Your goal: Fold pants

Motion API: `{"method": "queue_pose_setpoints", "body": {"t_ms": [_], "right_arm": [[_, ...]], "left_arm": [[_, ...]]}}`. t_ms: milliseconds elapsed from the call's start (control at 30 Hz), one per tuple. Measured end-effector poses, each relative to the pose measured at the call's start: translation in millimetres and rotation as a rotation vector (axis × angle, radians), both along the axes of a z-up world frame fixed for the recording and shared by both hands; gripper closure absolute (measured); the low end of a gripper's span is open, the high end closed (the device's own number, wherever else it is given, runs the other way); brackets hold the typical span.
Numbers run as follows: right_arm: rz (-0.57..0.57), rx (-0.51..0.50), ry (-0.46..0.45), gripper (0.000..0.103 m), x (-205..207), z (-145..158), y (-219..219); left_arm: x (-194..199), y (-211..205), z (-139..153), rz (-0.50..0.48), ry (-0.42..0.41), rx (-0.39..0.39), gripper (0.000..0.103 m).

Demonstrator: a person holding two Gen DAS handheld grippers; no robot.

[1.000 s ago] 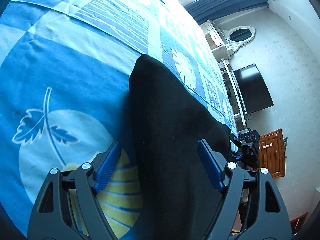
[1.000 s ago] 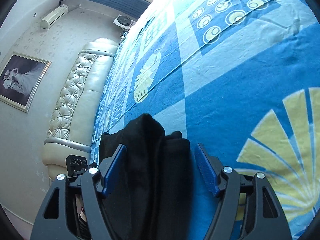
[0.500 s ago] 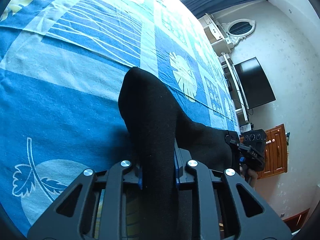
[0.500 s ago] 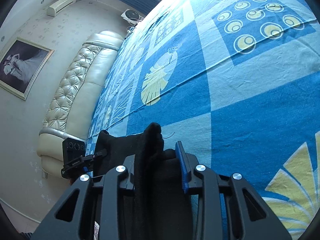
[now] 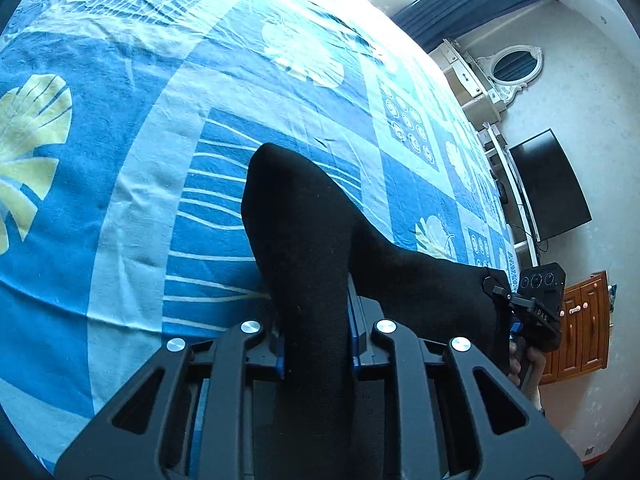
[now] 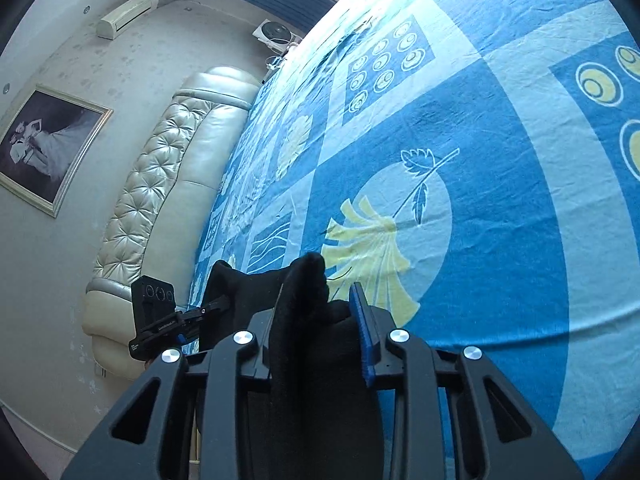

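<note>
The black pants are held up over the blue patterned bed sheet. My left gripper is shut on one end of the pants edge, the cloth bunched between its blue pads. My right gripper is shut on the other end of the same edge. The pants stretch between the two grippers and hang below them, where they are hidden. The right gripper shows at the right of the left wrist view. The left gripper shows at the left of the right wrist view.
The bed sheet fills the space ahead. A padded cream headboard lies to the left of the right gripper. A TV, a white dresser with mirror and a wooden cabinet stand beyond the bed's far side.
Both grippers went from open around the pants edge to shut on it. Both then lifted and carried the pants forward over the sheet.
</note>
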State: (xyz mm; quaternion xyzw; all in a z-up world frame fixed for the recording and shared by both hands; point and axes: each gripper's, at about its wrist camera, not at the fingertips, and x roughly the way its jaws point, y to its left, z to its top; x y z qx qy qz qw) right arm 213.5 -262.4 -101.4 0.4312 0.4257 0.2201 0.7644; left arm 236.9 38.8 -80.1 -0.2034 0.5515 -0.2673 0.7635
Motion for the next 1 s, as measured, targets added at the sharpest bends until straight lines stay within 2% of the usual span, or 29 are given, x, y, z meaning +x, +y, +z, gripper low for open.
{"method": "queue_pose_setpoints", "body": {"t_ms": [67, 167, 367, 600, 667, 700, 733, 767, 833, 967, 1000], "right_arm": [[-0.004, 0.005, 0.029, 0.073, 5.1, -11.2, -3.1], [-0.007, 0.049, 0.04, 0.073, 2.8, -22.4, -8.5], [-0.006, 0.055, 0.035, 0.073, -1.4, -22.8, -10.4], [-0.005, 0.052, 0.041, 0.072, 0.7, -19.5, -8.9], [-0.011, 0.061, 0.053, 0.064, -4.1, -15.8, -10.6], [-0.014, 0.066, 0.058, 0.06, -4.7, -12.6, -11.4], [-0.014, 0.067, 0.059, 0.05, -8.9, -8.9, -12.5], [-0.01, 0.06, 0.057, 0.041, -16.4, -4.8, -13.0], [0.004, 0.046, 0.054, 0.034, -35.2, 1.5, -14.0], [0.005, 0.052, 0.063, 0.029, -82.7, 1.4, -18.4], [0.003, 0.056, 0.065, 0.029, -92.8, 0.2, -18.7]], "left_arm": [[5.6, 6.0, -12.6, 0.007, 0.031, -0.028, 0.081], [5.6, 12.8, -18.7, 0.014, 0.036, -0.076, 0.081], [-2.7, 20.6, -23.7, 0.023, 0.033, -0.116, 0.08], [-2.1, 17.9, -20.7, 0.01, 0.012, -0.116, 0.078], [-7.5, 17.7, -15.3, -0.005, -0.018, -0.102, 0.071], [-12.0, 19.8, -12.3, -0.003, -0.031, -0.103, 0.064], [-17.3, 22.0, -9.8, -0.005, -0.035, -0.101, 0.056], [-23.0, 24.3, -8.1, -0.015, -0.035, -0.104, 0.054], [-39.1, 32.1, -6.1, -0.028, -0.024, -0.121, 0.049], [-83.2, 49.5, -4.6, -0.011, -0.002, -0.156, 0.045], [-95.5, 52.1, -3.0, -0.012, -0.007, -0.165, 0.041]]}}
